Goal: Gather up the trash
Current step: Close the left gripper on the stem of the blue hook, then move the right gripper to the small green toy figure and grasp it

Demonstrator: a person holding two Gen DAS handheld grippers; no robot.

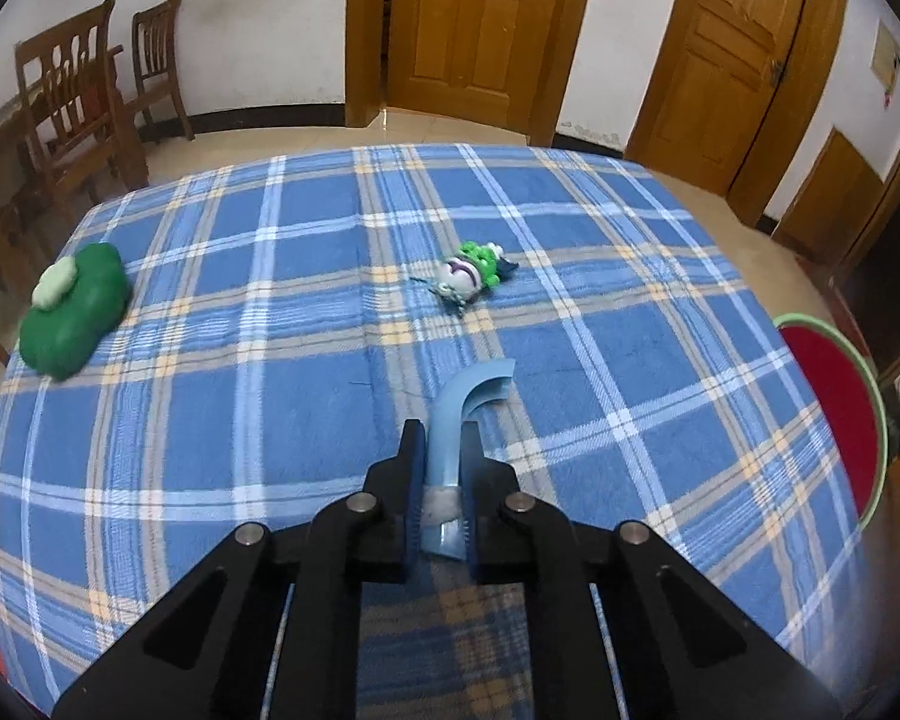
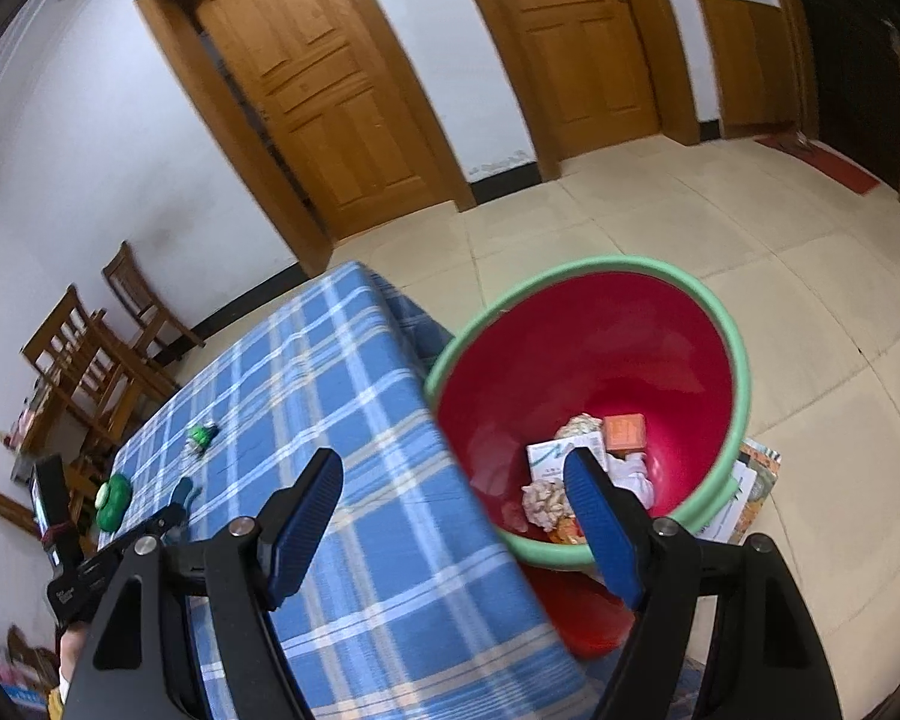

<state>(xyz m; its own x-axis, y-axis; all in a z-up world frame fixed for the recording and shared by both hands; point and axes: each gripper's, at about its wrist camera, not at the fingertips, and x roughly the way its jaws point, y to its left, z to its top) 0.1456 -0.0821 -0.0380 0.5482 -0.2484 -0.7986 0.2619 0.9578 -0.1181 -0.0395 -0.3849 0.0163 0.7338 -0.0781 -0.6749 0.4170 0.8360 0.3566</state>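
Tablecloth (image 1: 210, 420): left gripper (image 1: 441, 438) clamps blue scrap (image 1: 465, 396).

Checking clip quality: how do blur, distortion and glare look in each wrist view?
Left wrist view: mostly sharp, strong fisheye bending the plaid cloth, soft sheen on the floor by the doors. Right wrist view: motion blur smears the cloth and bin rim, horizon tilted, dark vignette corners.
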